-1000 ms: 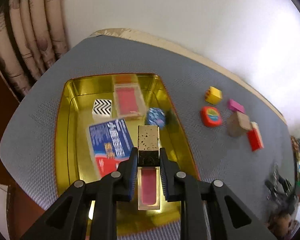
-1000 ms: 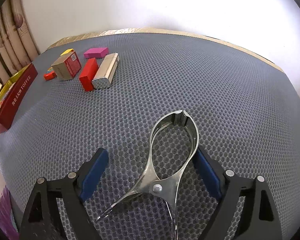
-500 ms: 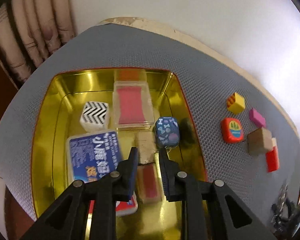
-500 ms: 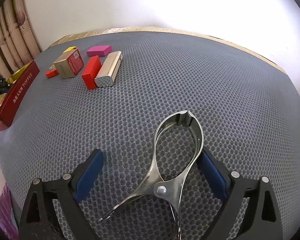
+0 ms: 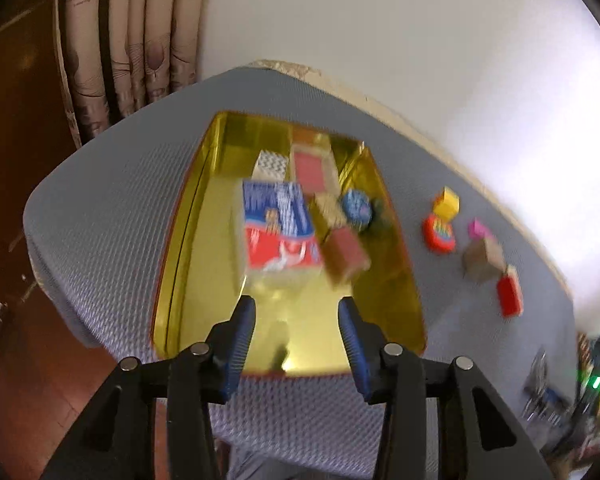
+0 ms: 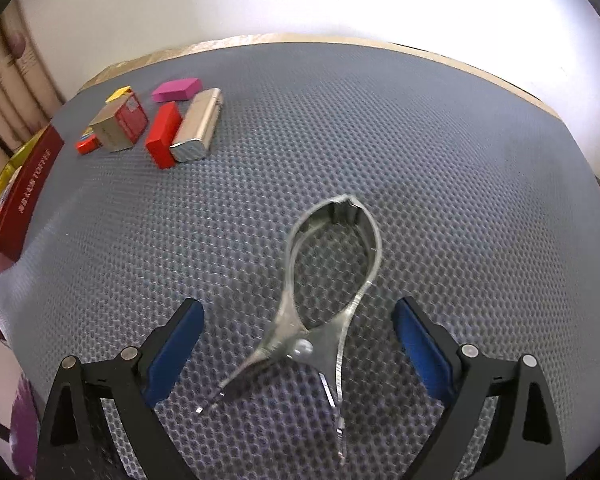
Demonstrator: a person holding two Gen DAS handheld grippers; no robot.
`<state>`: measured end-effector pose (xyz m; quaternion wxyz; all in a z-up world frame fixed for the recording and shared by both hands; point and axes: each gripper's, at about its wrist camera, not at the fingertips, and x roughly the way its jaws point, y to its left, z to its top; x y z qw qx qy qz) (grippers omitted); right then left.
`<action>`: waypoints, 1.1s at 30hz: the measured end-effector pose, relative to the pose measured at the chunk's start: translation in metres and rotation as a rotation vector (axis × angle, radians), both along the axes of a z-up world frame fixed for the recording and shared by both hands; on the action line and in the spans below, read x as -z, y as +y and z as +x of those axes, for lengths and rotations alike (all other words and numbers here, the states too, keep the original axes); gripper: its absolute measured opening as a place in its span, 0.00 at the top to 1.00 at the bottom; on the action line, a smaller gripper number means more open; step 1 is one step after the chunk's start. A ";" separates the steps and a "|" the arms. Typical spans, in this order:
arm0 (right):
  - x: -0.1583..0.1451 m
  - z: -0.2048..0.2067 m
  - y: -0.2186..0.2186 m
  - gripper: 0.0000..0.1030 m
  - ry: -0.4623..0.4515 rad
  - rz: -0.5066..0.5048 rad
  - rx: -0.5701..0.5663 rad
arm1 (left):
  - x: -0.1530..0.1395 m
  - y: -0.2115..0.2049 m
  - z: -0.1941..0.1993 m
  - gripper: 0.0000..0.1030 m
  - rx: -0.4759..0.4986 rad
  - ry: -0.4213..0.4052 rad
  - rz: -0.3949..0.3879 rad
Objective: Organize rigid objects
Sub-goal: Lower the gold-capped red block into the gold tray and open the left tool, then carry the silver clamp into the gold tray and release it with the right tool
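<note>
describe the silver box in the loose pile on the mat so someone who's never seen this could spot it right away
Start at the red-sided toffee tin at the mat's left edge, then look right to the small cluster of blocks beyond it. The silver box is the long metallic bar on the cluster's right side, lying alongside the red block and just below the pink eraser. It is the only shiny, uncoloured piece there.

Bright daylight washing out white wall (image 5: 440, 60) at right; strong motion blur across left view, glare inside gold tin (image 5: 204, 240); sharper right view, fisheye-curved edges, dark corners
</note>
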<state>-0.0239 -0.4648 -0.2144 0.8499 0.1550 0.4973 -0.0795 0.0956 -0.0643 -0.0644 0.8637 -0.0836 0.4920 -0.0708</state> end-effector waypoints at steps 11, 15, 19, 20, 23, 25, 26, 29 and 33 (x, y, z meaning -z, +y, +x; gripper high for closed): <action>-0.020 0.000 0.001 0.67 -0.022 0.003 -0.039 | -0.035 -0.014 -0.047 0.56 0.026 -0.222 0.131; -0.052 0.014 0.013 0.67 -0.093 0.072 -0.066 | -0.052 0.011 -0.066 0.49 -0.084 -0.303 0.127; -0.083 0.036 0.040 0.68 -0.153 0.157 -0.140 | -0.051 0.039 -0.069 0.48 -0.177 -0.295 0.134; -0.092 0.046 0.053 0.68 -0.170 0.192 -0.173 | -0.048 0.045 -0.068 0.48 -0.194 -0.282 0.132; -0.111 0.071 0.087 0.68 -0.202 0.244 -0.250 | -0.038 0.063 -0.062 0.48 -0.265 -0.230 0.120; -0.122 0.091 0.119 0.68 -0.217 0.276 -0.310 | -0.032 0.075 -0.060 0.48 -0.308 -0.203 0.099; -0.128 0.099 0.136 0.68 -0.221 0.295 -0.341 | -0.030 0.079 -0.060 0.48 -0.317 -0.193 0.088; -0.138 0.135 0.192 0.68 -0.217 0.311 -0.447 | -0.025 0.088 -0.059 0.48 -0.342 -0.169 0.070; -0.138 0.165 0.249 0.69 -0.190 0.290 -0.547 | -0.019 0.093 -0.055 0.48 -0.344 -0.153 0.044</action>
